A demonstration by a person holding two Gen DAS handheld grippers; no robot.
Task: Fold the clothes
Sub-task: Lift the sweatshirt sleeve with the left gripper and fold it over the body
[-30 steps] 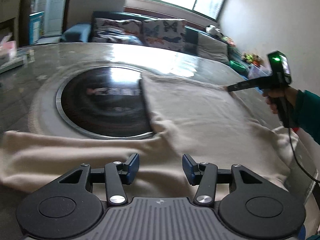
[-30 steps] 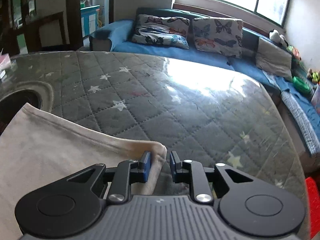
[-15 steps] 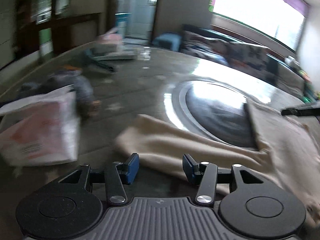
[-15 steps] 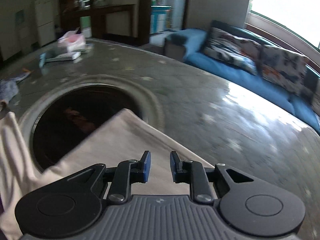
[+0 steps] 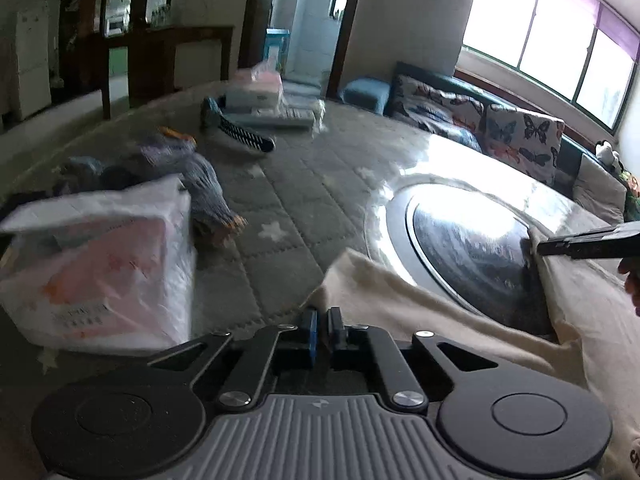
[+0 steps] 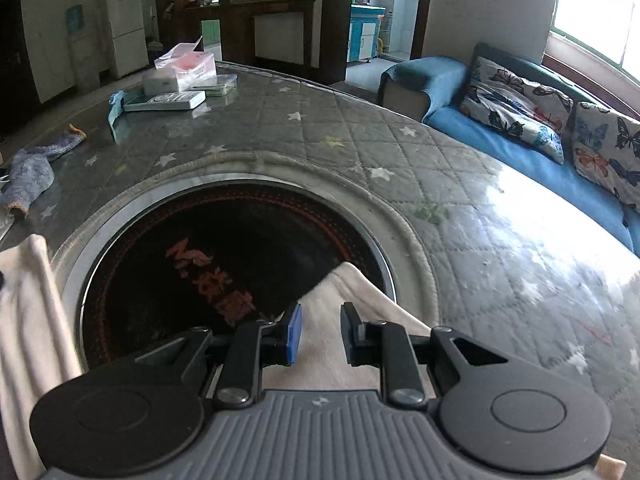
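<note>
A cream garment (image 5: 420, 304) lies on the quilted table, partly over the round black glass insert (image 5: 468, 240). My left gripper (image 5: 322, 330) is shut on the garment's left corner edge near the table surface. In the right wrist view the garment's folded corner (image 6: 344, 288) lies over the insert's (image 6: 224, 248) rim. My right gripper (image 6: 320, 334) is open with that corner between its fingers; it also shows at the right edge of the left wrist view (image 5: 588, 242). Another part of the garment (image 6: 28, 300) lies at the left.
A white and pink plastic bag (image 5: 100, 268) stands close left of my left gripper. A blue-grey cloth (image 5: 192, 176) and boxes with a tissue pack (image 5: 264, 100) lie farther back. A blue sofa with butterfly cushions (image 6: 520, 108) borders the table.
My left gripper has swung left to the garment's corner and closed on it. My right gripper has moved over the black insert and opened, with the folded corner laid there.
</note>
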